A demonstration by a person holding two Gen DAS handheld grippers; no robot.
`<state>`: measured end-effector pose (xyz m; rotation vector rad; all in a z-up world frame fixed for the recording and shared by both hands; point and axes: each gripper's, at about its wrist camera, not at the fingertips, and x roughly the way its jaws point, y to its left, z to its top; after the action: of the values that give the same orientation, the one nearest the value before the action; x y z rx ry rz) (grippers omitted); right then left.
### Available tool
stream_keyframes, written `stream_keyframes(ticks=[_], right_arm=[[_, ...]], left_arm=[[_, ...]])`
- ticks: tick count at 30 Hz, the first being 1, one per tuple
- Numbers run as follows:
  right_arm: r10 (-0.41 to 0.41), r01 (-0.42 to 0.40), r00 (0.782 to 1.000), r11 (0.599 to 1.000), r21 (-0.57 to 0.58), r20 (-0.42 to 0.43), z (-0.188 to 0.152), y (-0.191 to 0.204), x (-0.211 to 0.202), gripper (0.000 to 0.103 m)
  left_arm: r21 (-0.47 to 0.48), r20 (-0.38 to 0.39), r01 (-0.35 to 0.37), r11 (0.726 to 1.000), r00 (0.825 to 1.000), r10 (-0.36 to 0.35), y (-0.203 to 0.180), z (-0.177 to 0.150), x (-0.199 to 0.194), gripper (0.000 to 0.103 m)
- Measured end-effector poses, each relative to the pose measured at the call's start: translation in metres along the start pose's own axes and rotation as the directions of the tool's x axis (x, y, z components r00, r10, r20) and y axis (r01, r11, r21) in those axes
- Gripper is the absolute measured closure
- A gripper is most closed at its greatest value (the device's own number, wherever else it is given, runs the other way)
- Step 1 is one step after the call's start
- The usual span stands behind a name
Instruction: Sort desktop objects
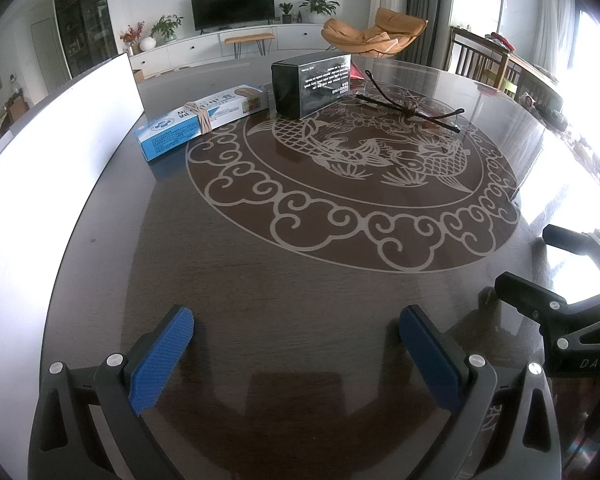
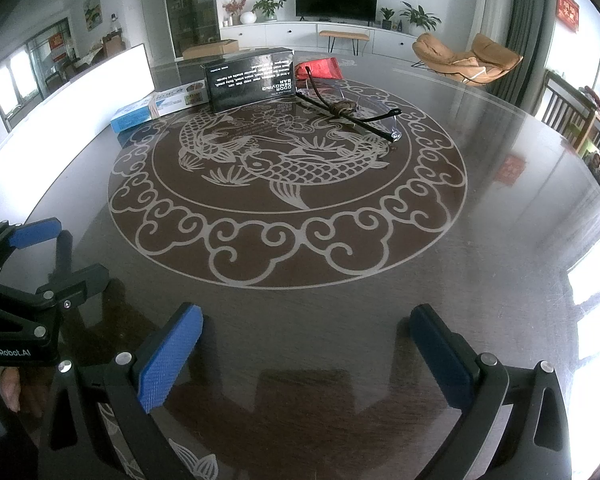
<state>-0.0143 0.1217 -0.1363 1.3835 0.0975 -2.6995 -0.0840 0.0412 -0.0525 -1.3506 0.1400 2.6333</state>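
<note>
The left gripper hovers low over the near part of the dark table, its blue-padded fingers spread wide with nothing between them. The right gripper hangs beside it at about the same height, its fingers likewise spread and empty; each gripper shows at the edge of the other's view, the right one at the far right of the left wrist view and the left one at the far left of the right wrist view. The things to sort all lie at the far side of the table, around a black box that stands on the far edge of the pale fish pattern set into the tabletop. Left of the black box, with one end close to it, a long blue-and-white box lies flat, wrapped once by a tan band. Right of the black box lies a pair of glasses with thin dark arms crossed, a brown cord knotted around the middle; the clear lens end points away from the box. Just behind the black box, to its right, a red packet lies on the table, partly hidden by the box in the left wrist view. Farther left of the blue-and-white box, a white panel runs along the table's left edge. In the right wrist view, part of a person's hand shows beneath the left gripper's body.
</note>
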Motion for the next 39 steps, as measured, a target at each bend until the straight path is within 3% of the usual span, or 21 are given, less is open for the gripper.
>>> stream_keyframes(ticks=[9, 13, 18, 28, 30, 34, 39], right_arm=[[0.000, 0.000, 1.000, 1.000, 0.000, 0.000, 0.000, 0.000, 0.000, 0.000], [0.000, 0.000, 1.000, 1.000, 0.000, 0.000, 0.001, 0.000, 0.001, 0.000], [0.000, 0.000, 1.000, 1.000, 0.000, 0.000, 0.001, 0.000, 0.001, 0.000], [0.036, -0.038, 0.999, 0.998, -0.054, -0.033, 0.006, 0.002, 0.006, 0.000], [0.046, -0.049, 0.998, 0.997, -0.060, -0.049, 0.014, -0.004, 0.009, 0.000], [0.057, -0.056, 0.998, 0.998, -0.031, 0.035, 0.051, -0.021, 0.013, 0.000], [0.048, -0.047, 0.995, 0.999, -0.022, 0.092, 0.119, -0.038, 0.030, 0.000]], left_arm=[[0.002, -0.003, 0.008, 1.000, 1.000, -0.008, 0.001, 0.000, 0.000, 0.000], [0.072, -0.049, 0.053, 0.996, 0.998, -0.049, 0.007, 0.001, -0.002, 0.000], [0.002, -0.024, 0.005, 1.000, 1.000, -0.005, 0.043, 0.005, 0.002, 0.000], [-0.014, -0.006, -0.004, 1.000, 1.000, 0.004, 0.048, 0.001, -0.002, 0.000], [-0.014, -0.006, -0.004, 1.000, 1.000, 0.004, 0.048, 0.001, -0.002, 0.000], [-0.014, -0.006, -0.004, 1.000, 1.000, 0.003, 0.048, 0.001, -0.002, 0.000], [-0.013, -0.006, -0.003, 1.000, 1.000, 0.003, 0.048, 0.001, -0.002, 0.000]])
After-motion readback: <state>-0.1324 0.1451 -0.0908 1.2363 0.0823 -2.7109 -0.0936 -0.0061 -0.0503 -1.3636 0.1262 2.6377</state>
